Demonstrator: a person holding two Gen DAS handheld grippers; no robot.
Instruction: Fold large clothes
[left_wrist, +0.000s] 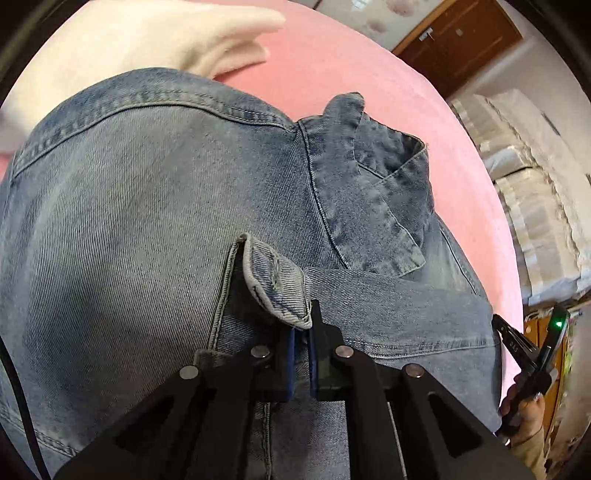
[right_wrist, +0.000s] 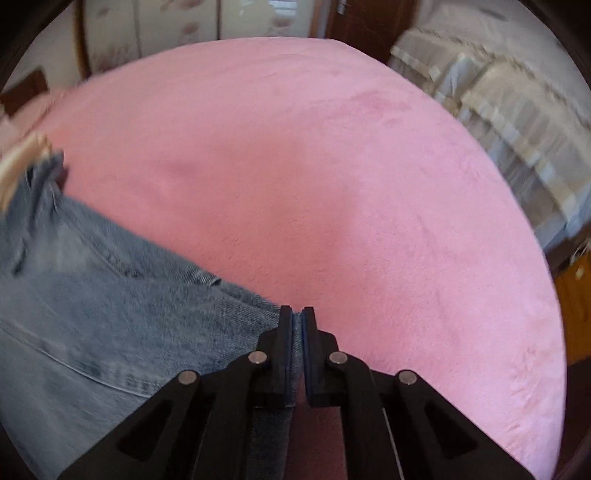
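A blue denim jacket (left_wrist: 147, 221) lies spread across a pink blanket (right_wrist: 332, 184), its collar (left_wrist: 373, 192) lying open toward two o'clock in the left wrist view. The left claw (left_wrist: 303, 332) is clamped nearly closed on a buttonholed cuff tab (left_wrist: 275, 284) of the jacket, the tab standing up just above the pads at the centre of that view. The right claw (right_wrist: 297, 321) is likewise pinched tight on the garment's edge, a strip of denim caught between its dark pads; from there the jacket (right_wrist: 92, 295) runs off toward nine o'clock, with bare pink blanket filling the view from twelve to four o'clock. In the left wrist view the right-hand tool (left_wrist: 532, 354) shows at four o'clock, a green light glowing on it and a hand (left_wrist: 524, 417) wrapped around its grip. A cream fleece cloth (left_wrist: 166, 33) lies on the blanket at eleven o'clock, beyond the jacket's shoulder seam. Pale folded bedding (right_wrist: 498, 92) is stacked beyond the blanket at two o'clock, with a brown wooden door (left_wrist: 461, 40) beyond at one o'clock.
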